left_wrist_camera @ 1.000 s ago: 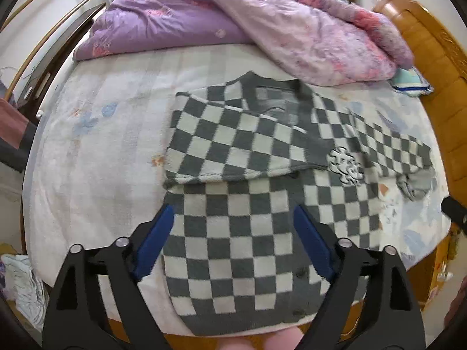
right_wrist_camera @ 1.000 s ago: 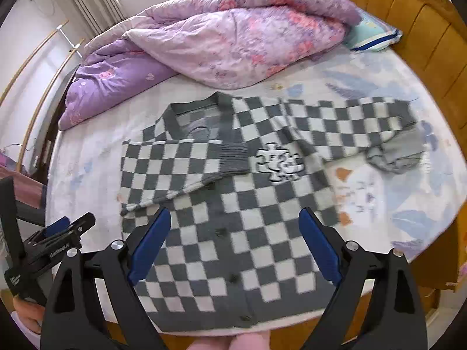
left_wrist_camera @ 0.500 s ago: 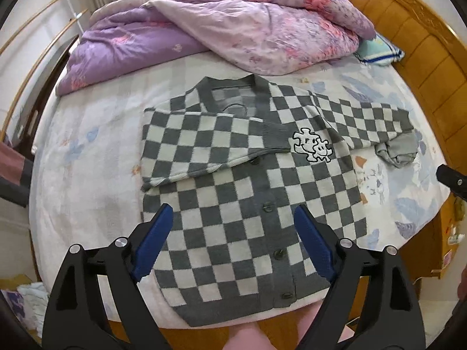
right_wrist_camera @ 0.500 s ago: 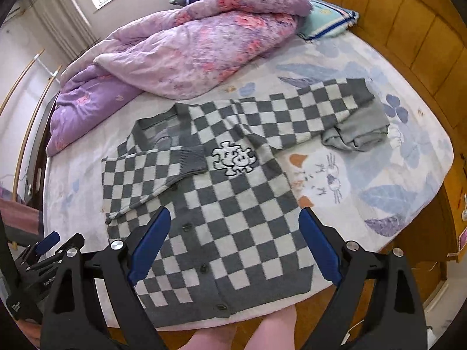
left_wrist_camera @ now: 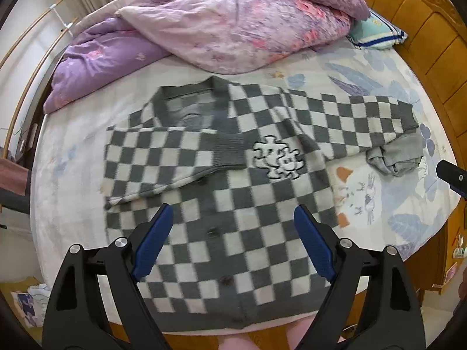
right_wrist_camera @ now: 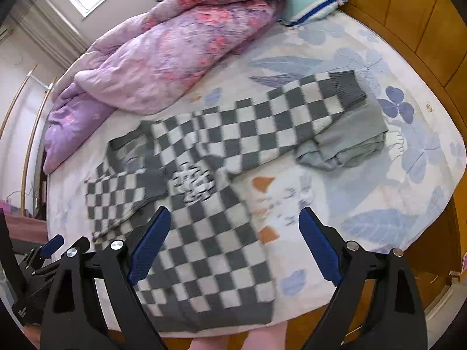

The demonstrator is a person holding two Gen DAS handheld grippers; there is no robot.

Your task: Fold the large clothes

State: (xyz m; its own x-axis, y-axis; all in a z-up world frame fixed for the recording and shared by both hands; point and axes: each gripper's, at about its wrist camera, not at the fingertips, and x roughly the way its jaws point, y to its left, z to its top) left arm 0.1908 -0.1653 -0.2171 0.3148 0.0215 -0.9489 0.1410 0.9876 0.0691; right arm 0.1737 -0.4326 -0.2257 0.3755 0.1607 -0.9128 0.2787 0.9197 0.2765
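The left gripper [left_wrist_camera: 232, 239] is held pointing steeply downward, its jaws spread wide with nothing gripped. The right gripper [right_wrist_camera: 233, 243] is likewise held wide open (blue pads apart).

A grey-and-white checked cardigan [left_wrist_camera: 233, 204] lies spread on a bed [left_wrist_camera: 67, 180], one sleeve [left_wrist_camera: 175, 160] folded across its chest, the other [left_wrist_camera: 364, 122] stretched towards a crumpled grey garment [left_wrist_camera: 394, 157]. The left tongs [left_wrist_camera: 233, 245] hang above its buttoned front, blue pads wide apart and empty. A purple quilt [left_wrist_camera: 219, 29] is heaped behind.
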